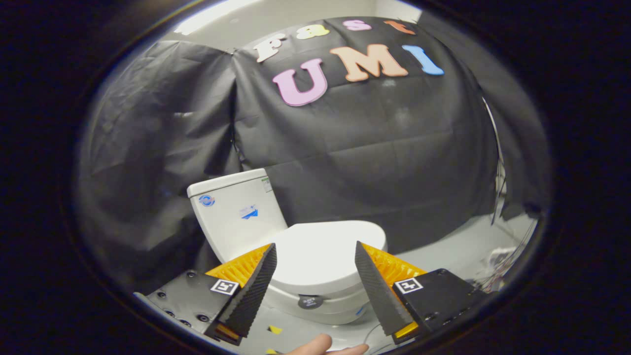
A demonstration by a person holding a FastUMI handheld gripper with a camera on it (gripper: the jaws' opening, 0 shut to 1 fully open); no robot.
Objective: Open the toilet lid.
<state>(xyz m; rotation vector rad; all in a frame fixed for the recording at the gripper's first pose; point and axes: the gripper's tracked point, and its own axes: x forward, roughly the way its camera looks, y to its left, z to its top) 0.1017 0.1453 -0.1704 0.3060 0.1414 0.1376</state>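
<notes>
A white toilet stands ahead of me against the black cloth wall. Its lid (323, 256) lies flat and closed over the bowl (325, 308). The white tank (236, 214) rises behind the lid, toward the left. My gripper (315, 246) is open, with its two black ribbed, orange-backed fingers (254, 291) spread wide. The lid shows in the gap between the fingers, a little beyond their tips, and neither finger touches it.
Part of a hand (328, 347) shows just below the fingers. Pale grey floor (453, 254) runs to the right of the toilet, where loose cables (498, 268) lie by the wall. Small yellow scraps (275, 329) lie on the floor in front of the bowl.
</notes>
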